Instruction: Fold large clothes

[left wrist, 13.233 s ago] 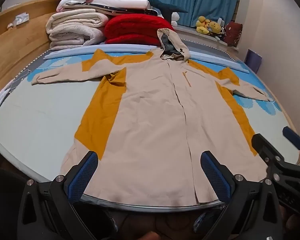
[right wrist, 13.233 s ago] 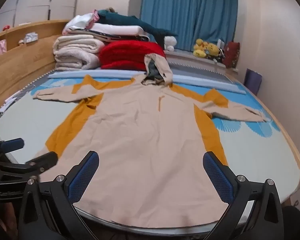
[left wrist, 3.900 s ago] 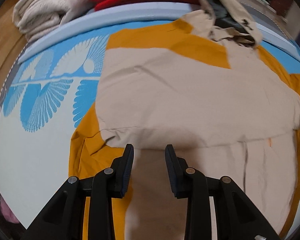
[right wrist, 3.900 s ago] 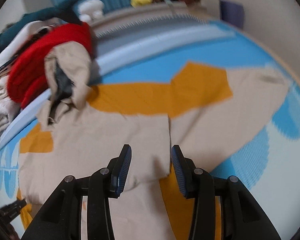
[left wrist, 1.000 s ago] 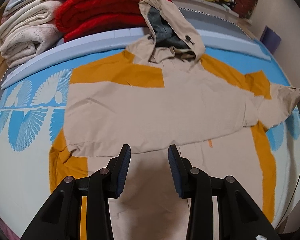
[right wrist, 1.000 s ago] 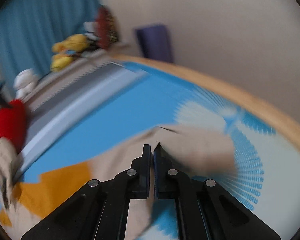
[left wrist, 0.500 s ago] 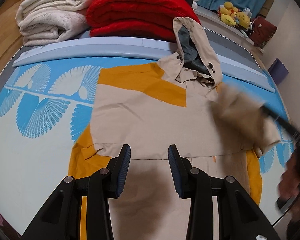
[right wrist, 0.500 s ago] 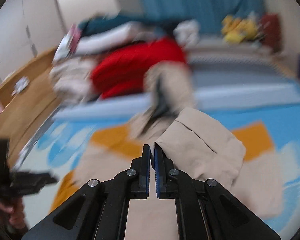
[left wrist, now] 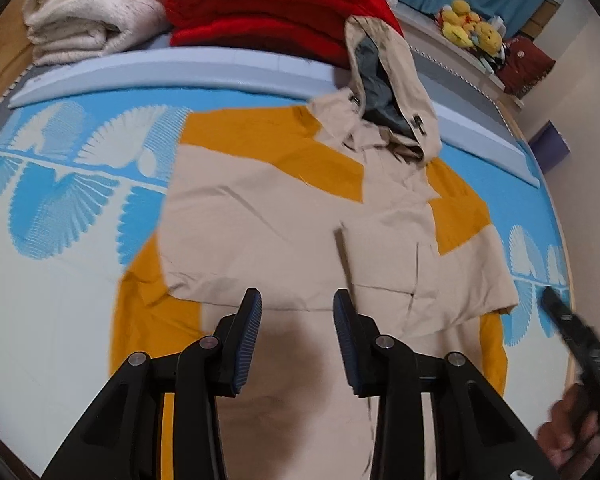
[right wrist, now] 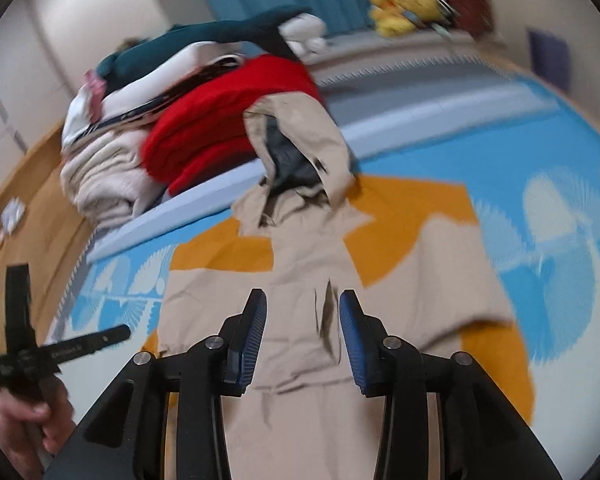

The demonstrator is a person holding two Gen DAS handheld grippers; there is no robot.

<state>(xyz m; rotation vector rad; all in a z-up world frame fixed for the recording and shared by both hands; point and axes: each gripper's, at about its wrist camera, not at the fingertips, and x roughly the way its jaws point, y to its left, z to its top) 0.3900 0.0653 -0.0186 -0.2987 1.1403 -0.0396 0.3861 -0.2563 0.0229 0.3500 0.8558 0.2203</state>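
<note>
Looks light, soft and limp, this hooded coat; best pinched at hem corners or along a folded edge. Left gripper narrowing on nothing, right gripper spreading with nothing between its pads.

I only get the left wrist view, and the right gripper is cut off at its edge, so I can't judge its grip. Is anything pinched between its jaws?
Observer: No. In the right wrist view the right gripper has its jaws opening with nothing pinched; the coat lies flat below them.
Operator: Where is it aimed?
Observer: Up the middle of the coat, towards the hood, which leans on the red blanket.
Operator: My view crops that pile. What tops it?
Observer: A dark teal item, draped over white bedding.
</note>
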